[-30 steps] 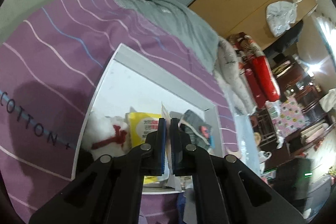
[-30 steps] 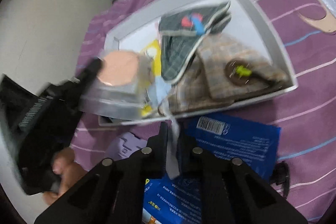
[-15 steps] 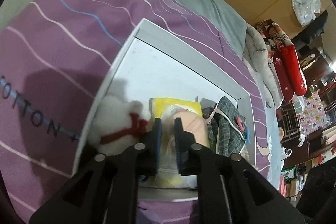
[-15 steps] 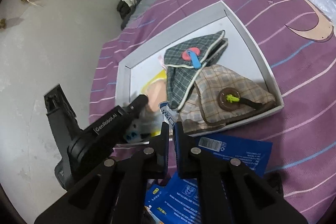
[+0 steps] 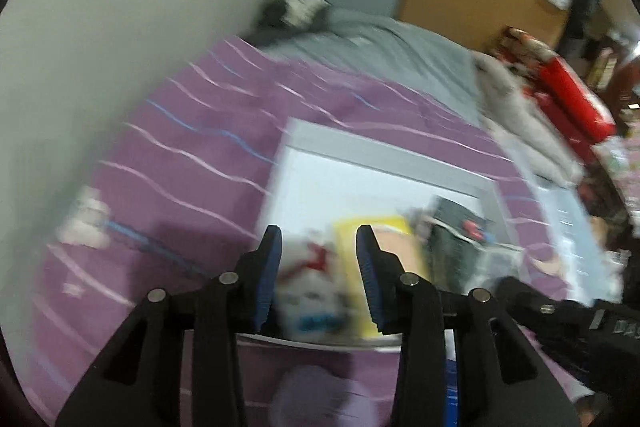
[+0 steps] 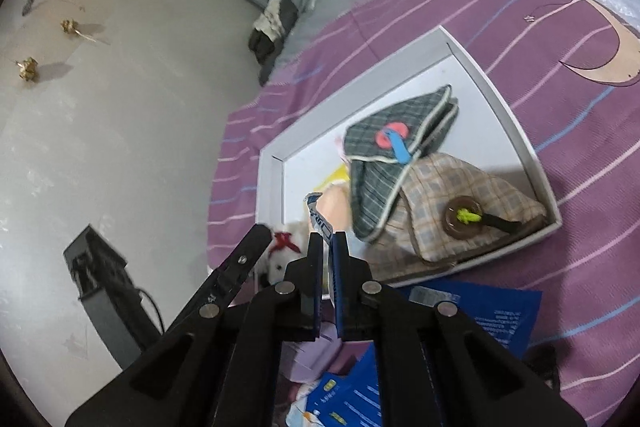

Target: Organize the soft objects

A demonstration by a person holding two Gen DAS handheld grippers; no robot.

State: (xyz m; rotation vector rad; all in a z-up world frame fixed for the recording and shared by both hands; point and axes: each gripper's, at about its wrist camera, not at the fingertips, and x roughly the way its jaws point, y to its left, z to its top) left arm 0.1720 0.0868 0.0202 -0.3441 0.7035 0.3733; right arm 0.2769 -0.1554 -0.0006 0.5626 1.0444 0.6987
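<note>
Since the earlier left wrist frame, the left gripper had let go of its packet, fingers opening, nothing between them, over the white plush toy with red ribbon in the shallow white tray. Right wrist view: the right gripper pinched a thin wrapper strip; green plaid pouch and tan checked pouch lay in the tray, while blue packets remained outside on the bed.

Purple striped bed, white tray, blue packets
</note>
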